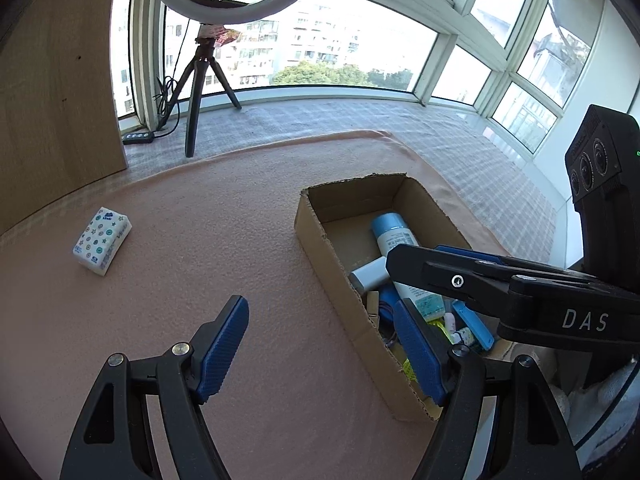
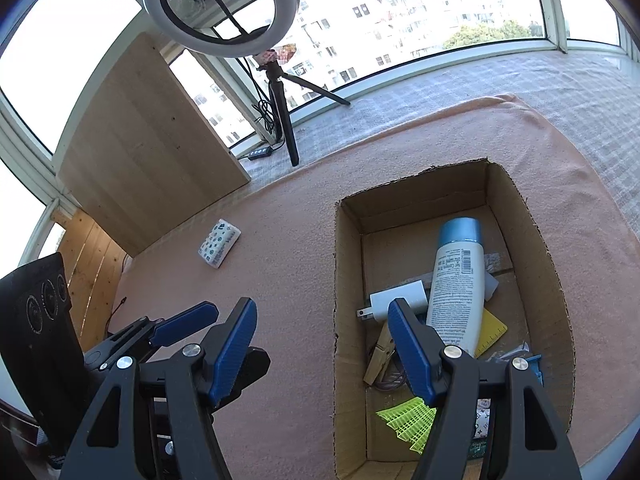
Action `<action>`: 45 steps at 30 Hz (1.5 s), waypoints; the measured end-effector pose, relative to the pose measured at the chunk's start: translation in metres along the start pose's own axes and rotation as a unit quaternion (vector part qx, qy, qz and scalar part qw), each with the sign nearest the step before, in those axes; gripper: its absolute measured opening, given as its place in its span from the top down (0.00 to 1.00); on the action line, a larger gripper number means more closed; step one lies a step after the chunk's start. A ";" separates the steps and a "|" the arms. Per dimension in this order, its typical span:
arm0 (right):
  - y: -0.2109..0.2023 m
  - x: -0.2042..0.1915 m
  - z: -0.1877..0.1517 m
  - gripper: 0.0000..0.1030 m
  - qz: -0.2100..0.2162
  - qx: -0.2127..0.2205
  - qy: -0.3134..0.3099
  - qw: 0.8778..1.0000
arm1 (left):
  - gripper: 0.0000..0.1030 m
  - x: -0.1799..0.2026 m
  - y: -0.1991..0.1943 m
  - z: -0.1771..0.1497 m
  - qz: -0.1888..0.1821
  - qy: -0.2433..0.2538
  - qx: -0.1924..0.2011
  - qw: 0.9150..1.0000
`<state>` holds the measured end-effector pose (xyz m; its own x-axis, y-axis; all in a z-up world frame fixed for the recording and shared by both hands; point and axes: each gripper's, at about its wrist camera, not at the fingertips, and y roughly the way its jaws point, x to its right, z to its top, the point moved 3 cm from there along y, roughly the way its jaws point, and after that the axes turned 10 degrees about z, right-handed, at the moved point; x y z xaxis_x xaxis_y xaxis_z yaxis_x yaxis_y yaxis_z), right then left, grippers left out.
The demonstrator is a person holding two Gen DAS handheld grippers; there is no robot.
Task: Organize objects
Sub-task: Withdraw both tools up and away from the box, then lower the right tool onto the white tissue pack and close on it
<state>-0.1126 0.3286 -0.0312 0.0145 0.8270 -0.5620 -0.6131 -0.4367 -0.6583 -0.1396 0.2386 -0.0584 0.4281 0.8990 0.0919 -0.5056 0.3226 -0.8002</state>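
On the pink cloth-covered counter [image 1: 240, 220], toward its left edge, lay the one loose item: a white star-printed tissue pack [image 1: 102, 240], well apart from the open brown cardboard box [image 1: 316, 240] on the right side. Box already held a white bottle with a blue cap [image 2: 456, 280], a white charger plug [image 2: 396, 300], a wooden clothespin [image 2: 378, 354], a yellow ruler [image 2: 491, 332] and a neon-green mesh piece [image 2: 408, 420].

Left hand-held gripper [image 1: 320, 350]: jaws apart, empty, over bare cloth beside the box wall. Right hand-held gripper [image 2: 324, 354]: jaws apart, empty, straddling the box's left wall.

Likely step: fetching the tissue pack. Next move needs the left one to reach left and straddle the pack. Path looked clear; black ring-light tripod [image 1: 200, 92] stood at the far edge, out of the way.
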 end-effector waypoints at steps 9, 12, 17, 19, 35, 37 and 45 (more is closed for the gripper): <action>0.027 -0.036 -0.001 0.37 0.019 -0.016 -0.022 0.999 | 0.24 -0.066 -0.010 -0.013 0.037 -0.036 -0.003 0.999; 0.037 -0.048 0.000 0.37 0.023 -0.022 -0.029 0.999 | 0.24 -0.090 -0.010 -0.016 0.051 -0.046 -0.006 0.998; 0.056 -0.067 0.005 0.37 0.027 -0.031 -0.042 0.998 | 0.24 -0.131 -0.010 -0.019 0.071 -0.067 -0.008 0.995; 0.063 -0.073 0.008 0.37 0.030 -0.033 -0.046 0.998 | 0.24 -0.146 -0.008 -0.020 0.076 -0.077 -0.007 0.994; 0.138 -0.115 0.045 0.37 0.053 -0.061 -0.083 0.993 | 0.24 -0.216 0.024 0.000 0.093 -0.116 -0.002 0.989; 0.150 -0.117 0.049 0.37 0.054 -0.069 -0.080 0.993 | 0.24 -0.222 0.033 0.004 0.095 -0.117 -0.005 0.989; 0.203 -0.121 0.071 0.37 0.046 -0.095 -0.088 0.991 | 0.24 -0.239 0.064 0.019 0.094 -0.136 -0.012 0.986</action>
<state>-0.2952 0.1653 -0.0613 -0.1826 0.8224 -0.5387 -0.4456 -0.5577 -0.7003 -0.2888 0.0498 -0.1198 0.1094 0.9896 0.0939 -0.5384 0.1383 -0.8313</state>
